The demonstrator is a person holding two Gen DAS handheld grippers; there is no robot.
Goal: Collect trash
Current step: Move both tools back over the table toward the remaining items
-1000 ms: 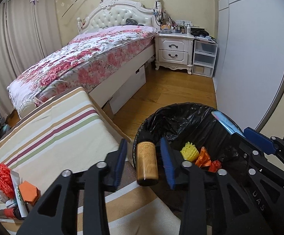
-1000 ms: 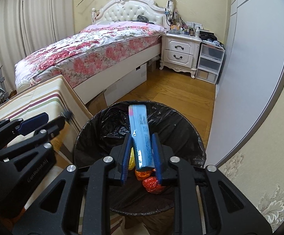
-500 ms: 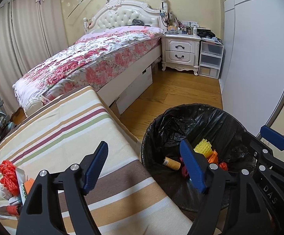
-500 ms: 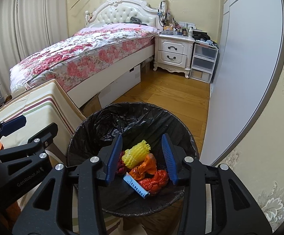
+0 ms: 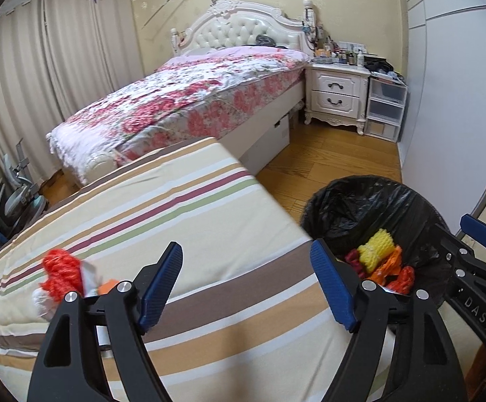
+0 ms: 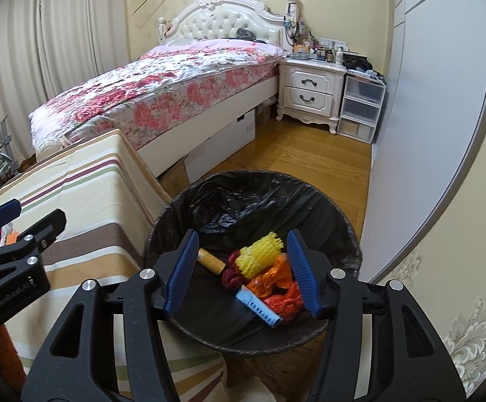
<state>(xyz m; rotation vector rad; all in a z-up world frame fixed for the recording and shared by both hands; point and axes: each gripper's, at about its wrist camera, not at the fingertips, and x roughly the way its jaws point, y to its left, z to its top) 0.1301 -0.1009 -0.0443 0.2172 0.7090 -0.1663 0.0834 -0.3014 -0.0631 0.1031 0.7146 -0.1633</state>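
Looking along the left gripper, its jaws are opening with nothing between them; remaining trash lies on the striped cloth beyond the left finger, likely the next target. From the right gripper, jaws are also opening, empty, poised over the bin, where the blue tube and bottle lie below the fingertips.

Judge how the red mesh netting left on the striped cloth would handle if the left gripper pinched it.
The red mesh netting looks bunched and open-weave, so it would probably crush flat between the pads rather than resist. It seems light for its bulk. Loose strands lie against the white and orange scraps beside it, so it might snag and drag them along.
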